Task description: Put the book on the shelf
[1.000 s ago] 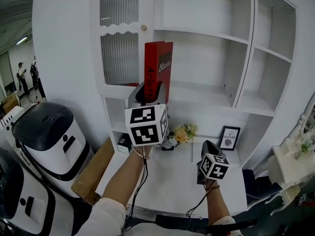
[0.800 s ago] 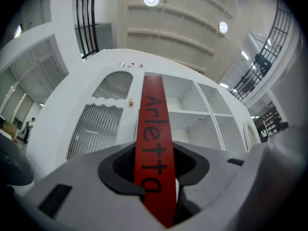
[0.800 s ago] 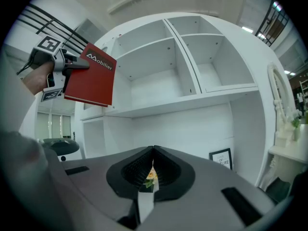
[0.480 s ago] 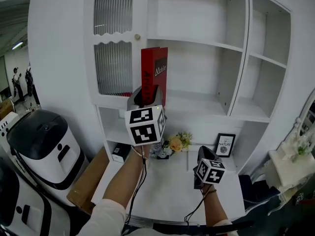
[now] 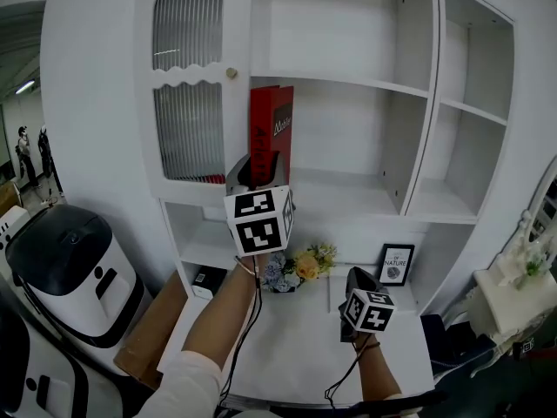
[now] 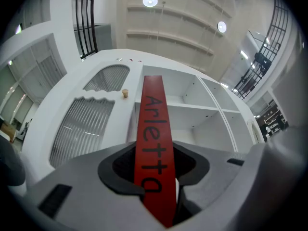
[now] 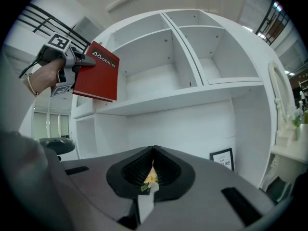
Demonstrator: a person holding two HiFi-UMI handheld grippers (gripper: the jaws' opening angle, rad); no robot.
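Red book (image 5: 271,127) upright, left gripper (image 5: 258,167) raised

White shelf unit (image 5: 348,197); desk surface (image 5: 300,342) bears flower bunch (image 5: 301,264), framed print (image 5: 394,264).

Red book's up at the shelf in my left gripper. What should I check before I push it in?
1. Grip: left gripper jaws clamped on the red book: ok.
2. Book upright: ok.
3. The shelf board bare where the book goes: ok.
4. The cabinet door beside it closed: ok.
5. The right gripper low, jaws together, out of the path: ok.
6. Book's bottom edge clears the board: cannot tell.
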